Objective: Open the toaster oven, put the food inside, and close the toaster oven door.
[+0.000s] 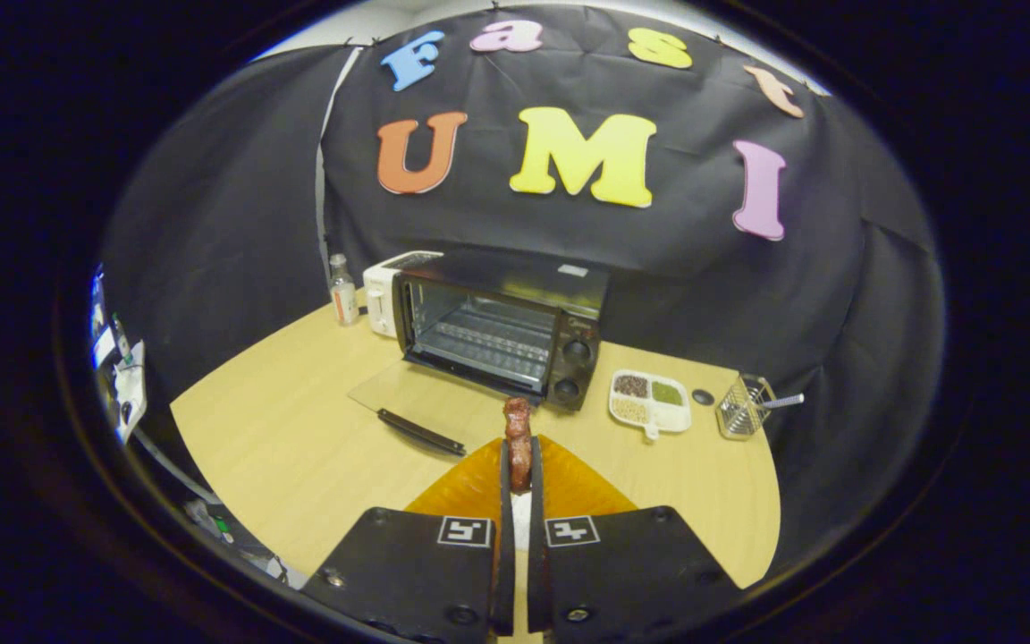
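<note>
At the bottom centre of the frame, the gripper (520, 478) is seen with its two fingers closed on a brown piece of food (519, 443), which is held upright between the fingertips and sticks up past them. An orange plate (569, 490) is seen under the fingers on the wooden table (282, 447). Just beyond the food, in the middle of the frame, the toaster oven (502, 326) is shown with its glass door (417, 407) folded down flat onto the table. Right of the oven, a divided white dish (649, 402) and a wire basket (743, 407) are placed; at its left, a small bottle (342, 291) is stood.
</note>
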Tool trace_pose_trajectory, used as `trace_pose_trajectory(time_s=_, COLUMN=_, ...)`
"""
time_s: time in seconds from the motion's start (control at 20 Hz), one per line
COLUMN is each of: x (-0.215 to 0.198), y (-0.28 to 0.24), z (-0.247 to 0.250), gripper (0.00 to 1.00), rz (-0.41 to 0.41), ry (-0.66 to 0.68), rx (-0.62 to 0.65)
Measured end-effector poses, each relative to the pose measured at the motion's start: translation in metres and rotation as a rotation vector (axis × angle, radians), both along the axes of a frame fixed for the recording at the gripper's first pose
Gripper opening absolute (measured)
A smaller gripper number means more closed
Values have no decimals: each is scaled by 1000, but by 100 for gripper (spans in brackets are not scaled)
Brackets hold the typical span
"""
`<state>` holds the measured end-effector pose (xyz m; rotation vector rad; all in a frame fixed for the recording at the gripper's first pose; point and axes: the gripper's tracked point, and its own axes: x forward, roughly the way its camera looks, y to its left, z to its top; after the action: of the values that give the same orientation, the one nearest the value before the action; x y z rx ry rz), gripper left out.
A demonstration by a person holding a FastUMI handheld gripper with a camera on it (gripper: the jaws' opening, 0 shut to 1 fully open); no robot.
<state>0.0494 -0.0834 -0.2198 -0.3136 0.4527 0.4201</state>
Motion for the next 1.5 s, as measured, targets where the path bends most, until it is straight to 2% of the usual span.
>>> trace_pose_trajectory(time_s=0.2, x=1, y=35, z=14, gripper=9, rz=-10, ry=-114, rx=28)
trace_pose_trajectory(time_s=0.45, x=22, y=76, z=14, gripper=9, rz=-50, ry=-162, rx=104)
trace_pose_trajectory(time_s=0.6, x=41, y=100, z=3, gripper=9, rz=-83, ry=-148, rx=184)
trace_pose_trajectory(time_s=0.8, x=68, y=125, z=-25, gripper=9, rz=-120, ry=-65, rx=301)
trace_pose_trajectory(time_s=1.05, x=116, y=134, z=-56, gripper=9, rz=-216, ry=25, rx=533)
trace_pose_trajectory(time_s=1.2, x=145, y=136, z=-72, gripper=9, rz=-273, ry=94, rx=716)
trace_pose_trajectory(time_s=1.5, x=211, y=154, z=-99, gripper=9, rz=-331, ry=214, rx=1012)
